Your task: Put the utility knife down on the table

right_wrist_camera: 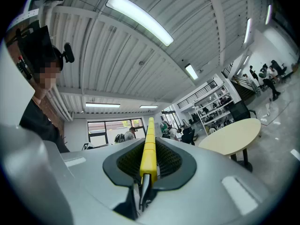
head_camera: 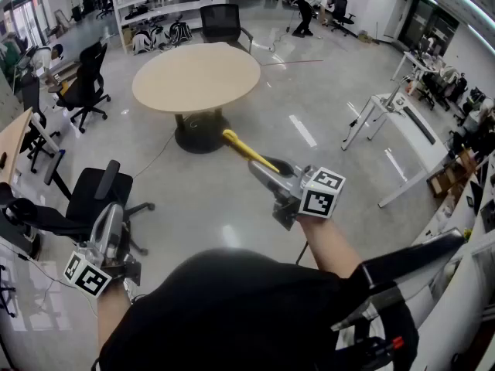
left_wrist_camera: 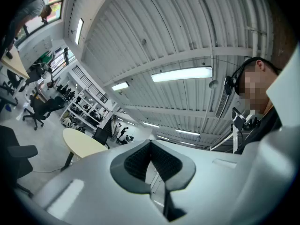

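A yellow utility knife (head_camera: 247, 151) is held out over the floor, with my right gripper (head_camera: 265, 172) shut on its rear end. In the right gripper view the knife (right_wrist_camera: 150, 137) runs straight out between the dark pads (right_wrist_camera: 173, 161), pointing slightly upward. The round beige table (head_camera: 196, 76) stands ahead of the knife, some way off, and appears as the table (right_wrist_camera: 229, 137) at right in the right gripper view. My left gripper (head_camera: 110, 213) hangs at lower left, apart from the knife. Its jaws (left_wrist_camera: 151, 146) are shut with nothing between them.
A black office chair (head_camera: 100, 199) stands just ahead of my left gripper, another chair (head_camera: 85, 87) left of the table, and a third (head_camera: 222, 22) behind it. A white desk (head_camera: 402, 118) is at right, shelves (head_camera: 162, 6) along the back wall.
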A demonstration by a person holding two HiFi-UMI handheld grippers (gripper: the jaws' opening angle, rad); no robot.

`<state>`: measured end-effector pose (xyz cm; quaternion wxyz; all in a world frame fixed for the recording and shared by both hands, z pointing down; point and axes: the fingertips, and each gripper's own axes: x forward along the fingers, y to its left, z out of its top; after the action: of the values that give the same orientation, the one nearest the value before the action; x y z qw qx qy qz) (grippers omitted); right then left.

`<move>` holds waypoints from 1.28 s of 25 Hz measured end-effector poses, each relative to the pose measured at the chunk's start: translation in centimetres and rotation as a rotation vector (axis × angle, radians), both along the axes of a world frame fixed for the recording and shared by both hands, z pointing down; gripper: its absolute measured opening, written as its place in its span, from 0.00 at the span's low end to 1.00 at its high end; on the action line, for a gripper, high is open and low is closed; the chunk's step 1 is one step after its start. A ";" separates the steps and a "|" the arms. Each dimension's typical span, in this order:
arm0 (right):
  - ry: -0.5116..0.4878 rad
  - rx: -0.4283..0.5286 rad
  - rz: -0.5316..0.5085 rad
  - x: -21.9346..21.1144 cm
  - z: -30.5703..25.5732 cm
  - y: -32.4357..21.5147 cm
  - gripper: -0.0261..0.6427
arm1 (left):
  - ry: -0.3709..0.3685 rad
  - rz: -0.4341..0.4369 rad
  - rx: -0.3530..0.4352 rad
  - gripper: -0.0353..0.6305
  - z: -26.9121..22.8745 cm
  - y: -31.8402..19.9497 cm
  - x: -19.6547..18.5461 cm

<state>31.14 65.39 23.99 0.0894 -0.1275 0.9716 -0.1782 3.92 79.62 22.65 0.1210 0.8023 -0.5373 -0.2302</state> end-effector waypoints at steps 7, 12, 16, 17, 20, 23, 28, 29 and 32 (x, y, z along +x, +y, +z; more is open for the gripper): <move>0.007 0.001 0.001 -1.6 0.1 0.4 0.15 | 0.006 0.005 -0.005 0.05 0.4 0.4 -1.5; 0.015 0.001 0.009 -2.9 -0.1 1.2 0.15 | 0.011 0.017 -0.005 0.05 0.4 1.0 -2.8; 0.017 -0.005 0.019 -4.5 -0.4 1.9 0.15 | 0.019 0.025 -0.004 0.05 0.4 1.7 -4.6; 0.009 -0.012 0.016 -4.9 -0.6 2.1 0.15 | 0.022 0.024 -0.004 0.05 0.4 1.9 -5.1; -0.018 -0.031 0.010 -6.0 -1.4 2.6 0.15 | 0.028 0.023 -0.003 0.05 0.3 2.5 -6.5; -0.021 -0.035 0.019 -7.1 -1.6 3.1 0.15 | 0.033 0.029 -0.008 0.05 0.6 2.8 -8.0; -0.014 -0.042 0.041 -10.2 -1.0 2.8 0.15 | 0.047 0.046 -0.027 0.05 2.1 2.3 -11.8; -0.010 -0.044 0.042 -10.4 -0.9 2.6 0.15 | 0.051 0.046 -0.029 0.05 2.4 2.2 -12.1; -0.001 -0.049 0.047 -10.3 -0.5 1.9 0.15 | 0.059 0.048 -0.040 0.05 2.9 1.4 -12.1</move>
<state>20.88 67.29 23.49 0.0909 -0.1523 0.9636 -0.1999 -8.21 81.05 25.55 0.1583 0.8051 -0.5189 -0.2399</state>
